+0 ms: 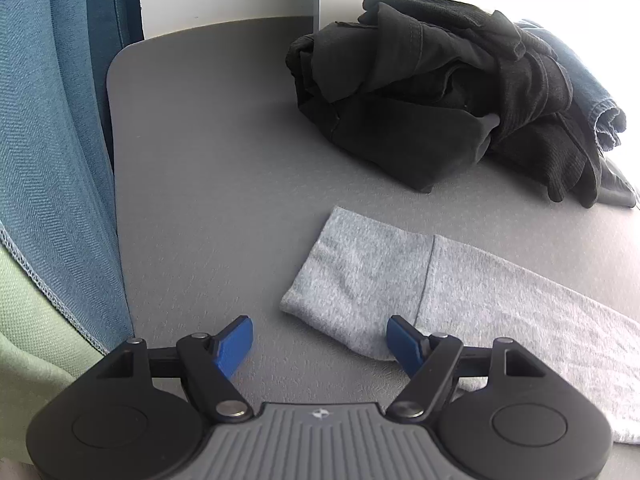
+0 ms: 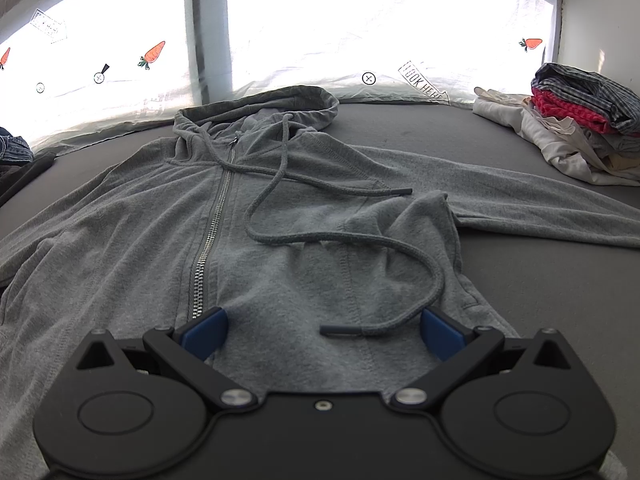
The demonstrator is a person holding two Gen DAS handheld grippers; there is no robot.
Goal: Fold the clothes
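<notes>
A: Surface first. A grey mat [image 1: 192,152] is covering the table, a white wall is standing behind it, and blue fabric [image 1: 44,152] is hanging along the left edge.

B: Left wrist view, items. A black pile [image 1: 432,96] of clothes is sitting at the far right. A grey sleeve [image 1: 400,276] is lying flat, cuff pointing left, its long axis running away to the right.

A: Left claw [image 1: 320,340]?

B: It is standing wide open and gripping nothing. The cuff is lying just ahead and to the right; the right pad [image 1: 404,344] is sitting at the cuff's near edge, the left pad over bare mat. Whether the pad is touching cloth, I cannot tell.

A: Right wrist view.

B: A bright printed curtain [image 2: 360,40] is glowing behind. A grey hoodie [image 2: 160,220] is lying face up, zipped, hood at the far end, long axis running straight away from the claw. Its drawstring [image 2: 352,240] is looping across the chest. A folded stack [image 2: 576,128] is sitting far right.

A: Right claw [image 2: 324,332]?

B: Also gaping, empty, hovering over the hem, the cord tip lying between the pads.

A: Judgement?

B: The sleeve is probably folding inward next; the left claw is nearer that cuff.
</notes>
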